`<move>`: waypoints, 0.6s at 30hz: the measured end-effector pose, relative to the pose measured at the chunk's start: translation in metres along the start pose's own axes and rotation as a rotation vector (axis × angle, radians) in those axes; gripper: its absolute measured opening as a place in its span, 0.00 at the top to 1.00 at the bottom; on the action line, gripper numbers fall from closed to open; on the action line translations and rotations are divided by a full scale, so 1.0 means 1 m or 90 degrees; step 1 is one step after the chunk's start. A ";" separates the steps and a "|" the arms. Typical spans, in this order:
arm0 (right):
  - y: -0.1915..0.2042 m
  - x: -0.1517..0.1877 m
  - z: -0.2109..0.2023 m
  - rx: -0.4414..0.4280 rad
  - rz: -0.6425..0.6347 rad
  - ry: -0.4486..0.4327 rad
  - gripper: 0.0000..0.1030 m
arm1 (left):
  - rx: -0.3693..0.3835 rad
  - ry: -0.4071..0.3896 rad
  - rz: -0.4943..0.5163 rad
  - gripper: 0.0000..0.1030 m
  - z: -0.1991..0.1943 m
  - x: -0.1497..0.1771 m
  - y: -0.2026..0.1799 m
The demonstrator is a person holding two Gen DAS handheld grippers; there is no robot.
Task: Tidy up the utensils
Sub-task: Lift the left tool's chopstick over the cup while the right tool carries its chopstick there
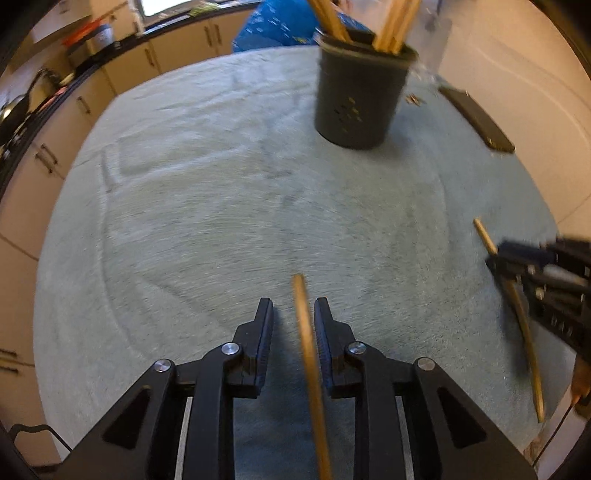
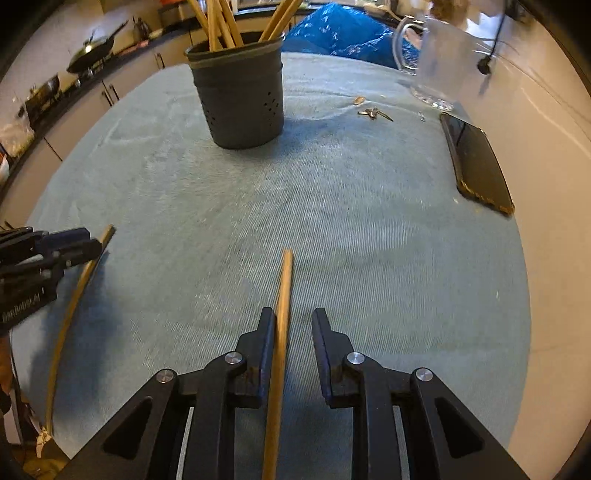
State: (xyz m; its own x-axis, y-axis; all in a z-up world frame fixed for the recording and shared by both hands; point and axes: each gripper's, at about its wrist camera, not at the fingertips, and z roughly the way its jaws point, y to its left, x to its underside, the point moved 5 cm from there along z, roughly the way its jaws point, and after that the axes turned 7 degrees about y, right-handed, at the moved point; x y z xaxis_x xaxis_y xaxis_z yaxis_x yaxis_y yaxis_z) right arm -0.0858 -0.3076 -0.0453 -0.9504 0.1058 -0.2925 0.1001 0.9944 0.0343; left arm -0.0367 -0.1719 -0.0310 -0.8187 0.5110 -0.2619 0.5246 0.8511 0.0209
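Left tool [image 1: 293,314]: matte black linkage arms, triangular cut-outs, round silver pivot screws, dark blue ribbed pads [image 1: 266,332]. Right tool [image 2: 293,323]: same build; white lettering on the left tool's side.

Two thin wooden sticks lay flat on the pale green cloth of the worktop, side by side but apart: one [image 1: 308,354] on the left, the other [image 2: 280,343] on the right. Farther off a dark grey perforated holder [image 2: 240,92] stood upright, with more such sticks [image 2: 218,22] leaning in it.

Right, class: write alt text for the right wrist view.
A wooden stick lies between the right gripper's open jaws, against the left one, on a pale green cloth. Beyond stands a dark utensil holder of sticks.
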 end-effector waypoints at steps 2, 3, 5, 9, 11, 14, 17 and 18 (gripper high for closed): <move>0.001 -0.012 0.004 0.009 -0.017 0.023 0.79 | -0.008 0.005 0.012 0.79 0.004 -0.005 -0.002; 0.002 -0.017 0.006 0.010 -0.021 0.032 0.79 | -0.010 0.009 0.017 0.79 0.005 -0.007 -0.003; 0.003 -0.028 0.009 0.012 -0.028 0.058 0.79 | -0.004 0.024 0.019 0.79 0.007 -0.013 -0.003; 0.009 -0.043 0.015 0.015 -0.038 0.104 0.84 | -0.005 0.047 0.045 0.79 0.010 -0.021 -0.006; 0.012 -0.047 0.017 0.016 -0.044 0.117 0.89 | -0.008 0.052 0.058 0.79 0.009 -0.022 -0.010; 0.018 -0.047 0.016 0.023 -0.048 0.104 0.94 | -0.003 0.047 0.058 0.82 0.009 -0.025 -0.011; 0.019 -0.043 0.012 0.019 -0.033 0.076 0.95 | 0.005 0.015 0.037 0.94 0.002 -0.022 -0.010; 0.019 -0.041 0.009 0.010 -0.024 0.062 0.95 | 0.012 -0.001 0.030 0.94 -0.002 -0.021 -0.009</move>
State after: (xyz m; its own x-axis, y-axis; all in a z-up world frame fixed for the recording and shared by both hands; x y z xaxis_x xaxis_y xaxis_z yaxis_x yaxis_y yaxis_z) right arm -0.0420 -0.2930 -0.0414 -0.9777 0.0678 -0.1987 0.0671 0.9977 0.0104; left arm -0.0248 -0.1901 -0.0235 -0.7927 0.5500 -0.2631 0.5668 0.8237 0.0143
